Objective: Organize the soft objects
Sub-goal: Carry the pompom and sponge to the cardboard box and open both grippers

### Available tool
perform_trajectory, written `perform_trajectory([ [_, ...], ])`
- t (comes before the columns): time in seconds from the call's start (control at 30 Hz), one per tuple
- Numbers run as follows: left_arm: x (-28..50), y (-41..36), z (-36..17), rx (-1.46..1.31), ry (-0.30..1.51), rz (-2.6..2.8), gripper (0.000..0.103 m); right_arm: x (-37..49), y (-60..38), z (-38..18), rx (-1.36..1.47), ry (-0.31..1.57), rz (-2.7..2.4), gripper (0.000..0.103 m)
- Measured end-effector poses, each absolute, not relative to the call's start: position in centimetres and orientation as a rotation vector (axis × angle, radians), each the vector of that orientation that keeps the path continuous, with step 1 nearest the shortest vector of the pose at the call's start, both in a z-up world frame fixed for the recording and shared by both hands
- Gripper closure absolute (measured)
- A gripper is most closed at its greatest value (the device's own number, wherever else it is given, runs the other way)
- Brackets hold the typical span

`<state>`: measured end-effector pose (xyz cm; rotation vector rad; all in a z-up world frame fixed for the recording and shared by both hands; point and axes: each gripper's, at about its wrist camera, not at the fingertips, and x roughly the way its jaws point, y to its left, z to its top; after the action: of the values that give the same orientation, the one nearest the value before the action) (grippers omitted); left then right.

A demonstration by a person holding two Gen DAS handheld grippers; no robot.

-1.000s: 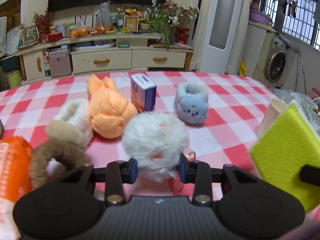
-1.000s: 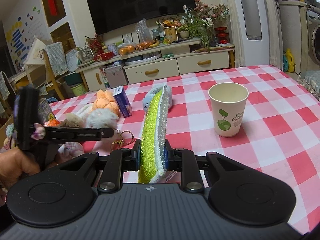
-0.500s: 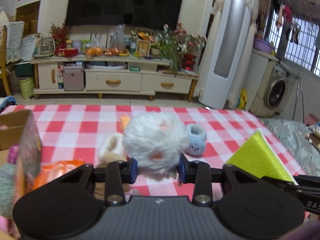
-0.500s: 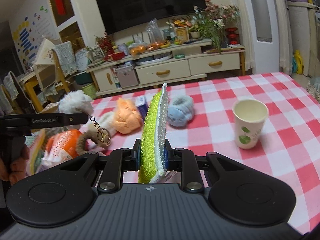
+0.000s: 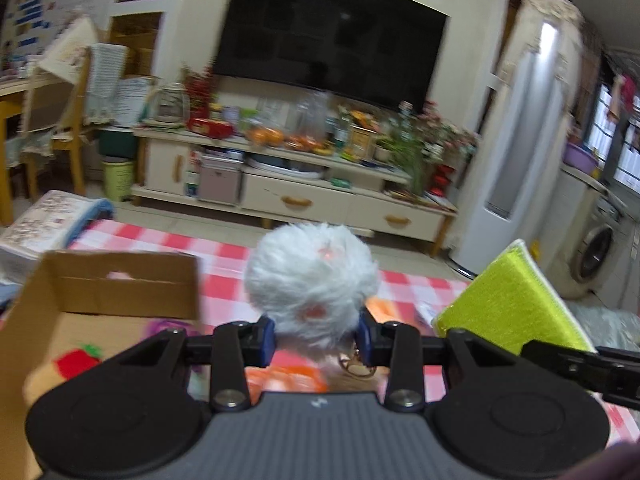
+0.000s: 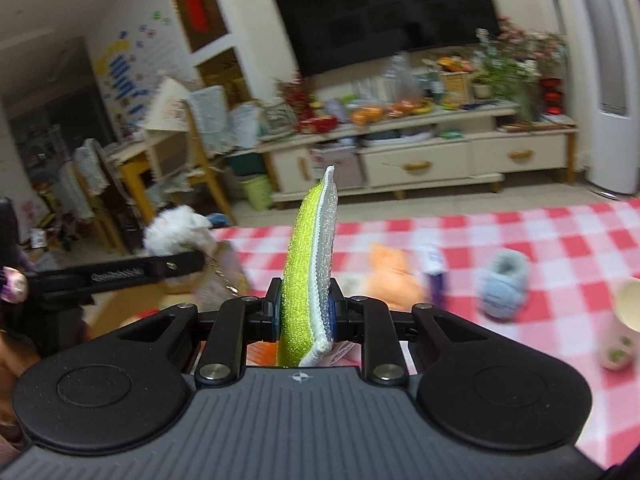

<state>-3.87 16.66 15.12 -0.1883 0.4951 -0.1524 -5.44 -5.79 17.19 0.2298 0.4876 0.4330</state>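
- left gripper [image 5: 316, 340] closest in its own view: jaws clamped on the white fluffy pompom [image 5: 312, 280], which bulges above the blue pads; a small metal keyring [image 5: 354, 364] dangles under it.
- right gripper [image 6: 304, 316] likewise full: jaws pressed on the green sponge pad [image 6: 306, 264], held on edge with its white backing to the right.
- just beyond and to the left of the left gripper, the cardboard box [image 5: 120, 292] stands open, with a red strawberry-like soft toy [image 5: 78, 360] and something purple already inside. in the left view the pompom hangs near the box's right wall, not yet over the opening as far as i can tell.
- step in hand, as i judge it: carrying both soft things across to the box; both views are motion-blurred, which fits a transfer.
- next move calls for bringing the pompom over the box opening, lowering it, then parting the jaws; the sponge pad can follow once the left gripper is out of the way, since the two sit close beside each other.
- farther out on the checked worktop [image 6: 520, 240]: an orange plush [image 6: 390, 276], a pale blue plush [image 6: 504, 284] and a small carton [image 6: 434, 270] wait; the paper cup [image 6: 624, 324] at the right edge is not soft and should stay.
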Motion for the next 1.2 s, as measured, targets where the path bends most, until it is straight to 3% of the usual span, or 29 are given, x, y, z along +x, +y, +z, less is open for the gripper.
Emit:
perform_trajectory([
  [0.5,-1.0,28.0,13.2,-0.261,0.545,0.130,0.066,-2.8,8.3,16.4,0.200,0.564,0.772,0.078],
  [0.83,-0.6,30.8,11.8,-0.250,0.610,0.181,0.065,-2.7,11.0,13.6,0.137,0.649,0.828,0.076],
  [0.93,-0.4,30.9,11.5,-0.237,0.627,0.188,0.061,-3.3,11.9,13.3,0.078,0.640,0.818,0.068],
  [1.03,-0.3,30.5,11.4,-0.217,0.633,0.178,0.054,-4.0,12.2,12.8,0.067,0.654,0.820,0.048],
  [1.07,-0.4,30.3,11.4,-0.211,0.630,0.174,0.051,-4.2,12.1,12.7,0.064,0.651,0.820,0.035],
  [1.1,-0.5,30.2,11.5,-0.206,0.627,0.174,0.046,-4.6,12.1,12.7,0.057,0.643,0.814,0.029],
  [1.2,-0.8,30.1,11.8,-0.201,0.611,0.186,0.036,-5.1,11.6,13.0,0.050,0.617,0.807,0.021],
])
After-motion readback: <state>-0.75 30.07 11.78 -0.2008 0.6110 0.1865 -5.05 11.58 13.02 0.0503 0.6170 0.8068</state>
